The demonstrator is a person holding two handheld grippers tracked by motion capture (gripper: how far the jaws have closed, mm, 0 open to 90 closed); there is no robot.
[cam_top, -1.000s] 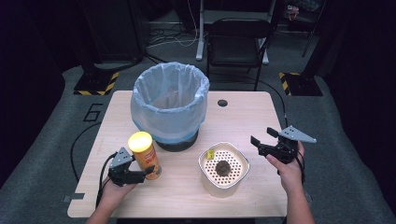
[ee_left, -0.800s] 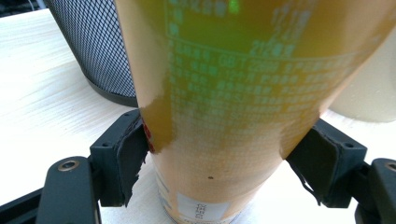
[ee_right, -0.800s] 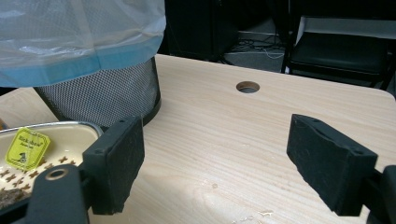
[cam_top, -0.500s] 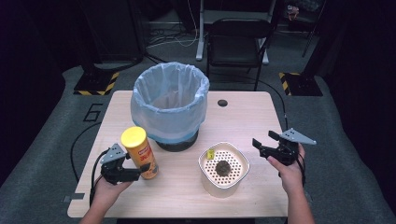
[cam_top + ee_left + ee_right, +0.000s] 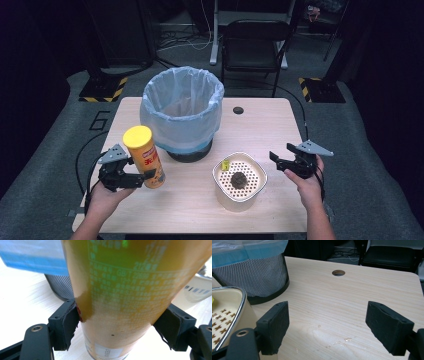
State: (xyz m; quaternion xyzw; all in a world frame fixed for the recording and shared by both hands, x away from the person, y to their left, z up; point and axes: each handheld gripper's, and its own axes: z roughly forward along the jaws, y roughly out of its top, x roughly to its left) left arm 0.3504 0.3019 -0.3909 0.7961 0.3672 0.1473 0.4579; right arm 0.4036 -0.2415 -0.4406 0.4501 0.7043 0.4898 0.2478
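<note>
A tall yellow-orange snack can (image 5: pixel 145 156) with a yellow lid is lifted off the table at the left, tilted slightly. My left gripper (image 5: pixel 134 177) is shut on its lower body; in the left gripper view both pads press the can (image 5: pixel 125 297) from either side. A black mesh bin with a pale blue liner (image 5: pixel 181 108) stands behind it in the table's middle. My right gripper (image 5: pixel 281 161) is held at the right edge of the table, open, with bare wood between its pads (image 5: pixel 274 325).
A cream container with a perforated insert (image 5: pixel 240 181) stands front centre, holding a dark lump (image 5: pixel 238 179) and a small yellow piece (image 5: pixel 225 164). A round cable hole (image 5: pixel 238 110) is in the tabletop behind. A black chair (image 5: pixel 255 47) stands beyond the table.
My left gripper has lifted the can off the table and carried it upward. The right gripper has stayed in place.
</note>
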